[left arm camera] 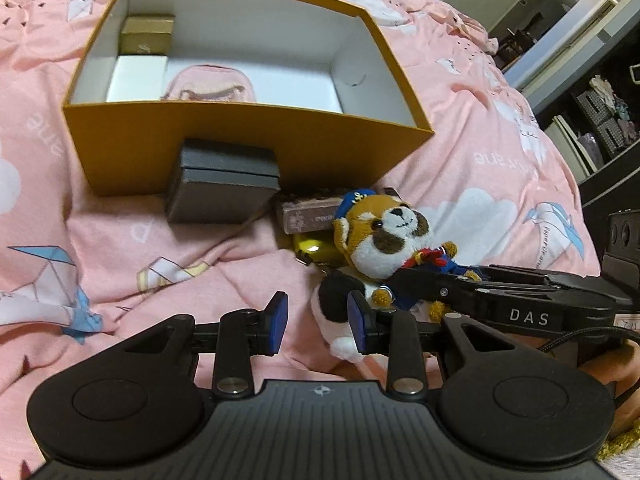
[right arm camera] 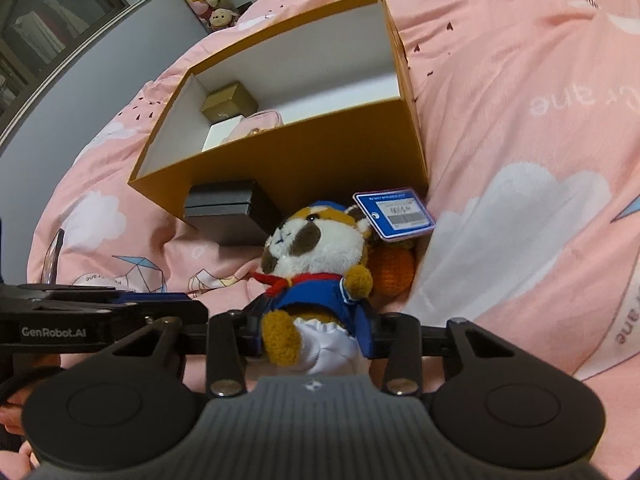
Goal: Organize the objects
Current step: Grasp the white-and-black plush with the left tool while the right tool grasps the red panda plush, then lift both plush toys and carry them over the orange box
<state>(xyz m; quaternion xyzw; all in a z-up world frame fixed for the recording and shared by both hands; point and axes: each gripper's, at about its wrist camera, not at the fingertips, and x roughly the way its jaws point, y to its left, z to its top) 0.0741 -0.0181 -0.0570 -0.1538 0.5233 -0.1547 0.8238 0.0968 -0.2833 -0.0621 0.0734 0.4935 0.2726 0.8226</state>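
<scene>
An open orange box (left arm camera: 224,148) (right arm camera: 320,156) lies on the pink bedspread. Inside are a gold box (left arm camera: 147,34) (right arm camera: 228,102), a white box (left arm camera: 136,78) and a pink pouch (left arm camera: 208,84). A plush dog in a blue sailor outfit (left arm camera: 384,240) (right arm camera: 316,264) lies in front of the orange box. My right gripper (right arm camera: 312,336) is shut on the plush's body; it also shows in the left wrist view (left arm camera: 404,288). My left gripper (left arm camera: 318,320) is open and empty, just left of the plush's feet.
A dark grey box (left arm camera: 222,188) (right arm camera: 228,210) leans against the orange box's front. A brown packet (left arm camera: 308,216), a shiny yellow item (left arm camera: 310,246), a blue tag (right arm camera: 394,214) and an orange knitted ball (right arm camera: 394,272) lie by the plush. Shelves (left arm camera: 592,92) stand at the right.
</scene>
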